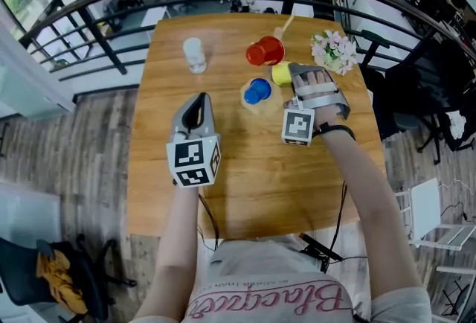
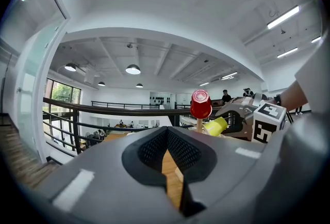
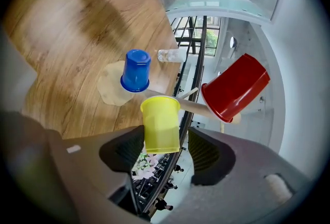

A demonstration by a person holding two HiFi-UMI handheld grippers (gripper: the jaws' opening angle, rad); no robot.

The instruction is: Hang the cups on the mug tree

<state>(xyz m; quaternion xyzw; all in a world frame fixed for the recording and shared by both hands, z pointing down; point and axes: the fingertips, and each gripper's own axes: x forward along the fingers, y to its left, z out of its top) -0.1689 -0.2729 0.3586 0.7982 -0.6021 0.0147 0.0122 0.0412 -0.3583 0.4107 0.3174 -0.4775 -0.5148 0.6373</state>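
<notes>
Right gripper (image 3: 166, 158): fingers open around the yellow cup (image 3: 161, 125), one finger clear of it. Cup sits on a mug tree (image 3: 198, 108) peg, right of the blue cup (image 3: 135, 69), on the near side of the red cup (image 3: 237, 89). Left gripper (image 2: 166, 152): fingers closed, empty, over the worktop (image 1: 223, 187), well left

My left gripper (image 2: 167, 138) has its jaws pressed together, nothing between them, only a sliver of wooden table (image 2: 170, 167) showing below. Ahead, the red cup (image 2: 200, 104) sits upside down on the mug tree (image 2: 198, 124). The yellow cup (image 2: 216, 126) is at the tip of the right gripper (image 2: 230, 120).
</notes>
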